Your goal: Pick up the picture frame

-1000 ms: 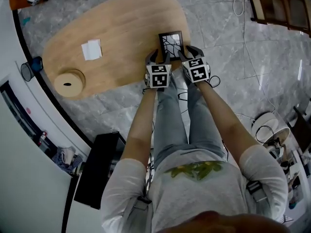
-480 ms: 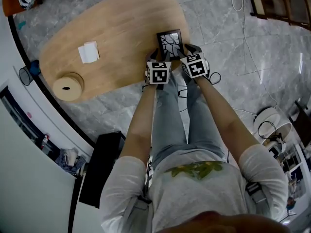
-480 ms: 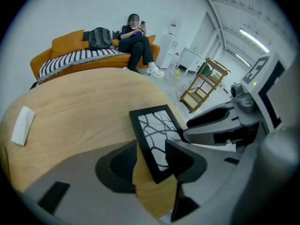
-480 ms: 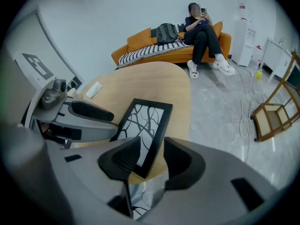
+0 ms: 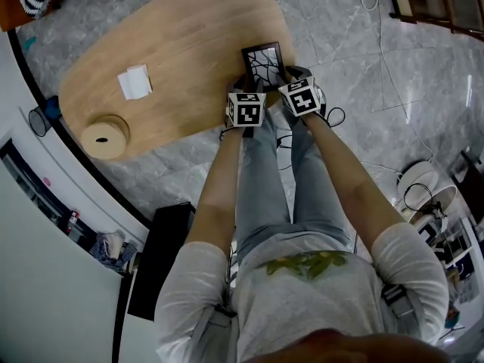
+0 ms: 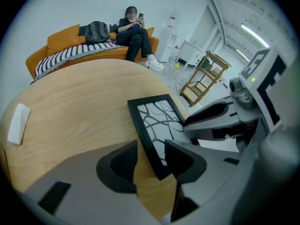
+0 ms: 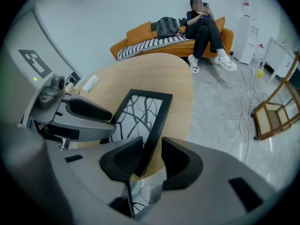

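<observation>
The picture frame (image 5: 264, 64) is black-edged with a branch pattern and lies flat near the edge of the wooden table (image 5: 189, 44). My left gripper (image 5: 249, 89) is open. It straddles the frame's (image 6: 157, 123) near left edge, with a strip of wood showing beside one pad (image 6: 119, 163). My right gripper (image 5: 290, 80) straddles the frame's (image 7: 143, 114) near right edge. Its jaws have just been closing with the edge between them. A thin gap still shows at the outer pad (image 7: 180, 161), so this gripper is open too.
A white folded paper (image 5: 134, 82) and a round wooden disc (image 5: 104, 136) lie further left on the table. A wooden rack (image 5: 435, 2) stands on the marble floor beyond. A person sits on an orange sofa (image 7: 159, 41) behind the table.
Both grippers have come down a little closer onto the frame's near end. The frame has not moved.
</observation>
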Motion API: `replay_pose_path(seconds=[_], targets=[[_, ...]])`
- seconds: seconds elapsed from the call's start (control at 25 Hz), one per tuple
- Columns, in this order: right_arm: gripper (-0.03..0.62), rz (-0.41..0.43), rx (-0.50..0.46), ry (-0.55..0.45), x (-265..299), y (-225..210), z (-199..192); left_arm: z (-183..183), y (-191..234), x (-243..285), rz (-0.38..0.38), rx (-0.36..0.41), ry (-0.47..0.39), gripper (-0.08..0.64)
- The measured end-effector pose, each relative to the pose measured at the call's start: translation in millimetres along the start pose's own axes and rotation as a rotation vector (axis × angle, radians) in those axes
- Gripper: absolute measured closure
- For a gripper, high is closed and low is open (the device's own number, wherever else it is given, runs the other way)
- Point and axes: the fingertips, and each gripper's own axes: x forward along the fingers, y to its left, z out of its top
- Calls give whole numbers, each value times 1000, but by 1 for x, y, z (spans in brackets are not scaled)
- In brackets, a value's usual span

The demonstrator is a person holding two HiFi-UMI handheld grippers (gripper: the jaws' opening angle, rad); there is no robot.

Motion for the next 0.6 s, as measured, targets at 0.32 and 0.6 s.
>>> replay_pose_path(seconds=[0.32,0.6], targets=[[479,3,6,7,4,5,-1,-6,5,6,17,-29,20,415],[479,17,16,3,5,3,-4,-11,9,9,5,-105,37,416]])
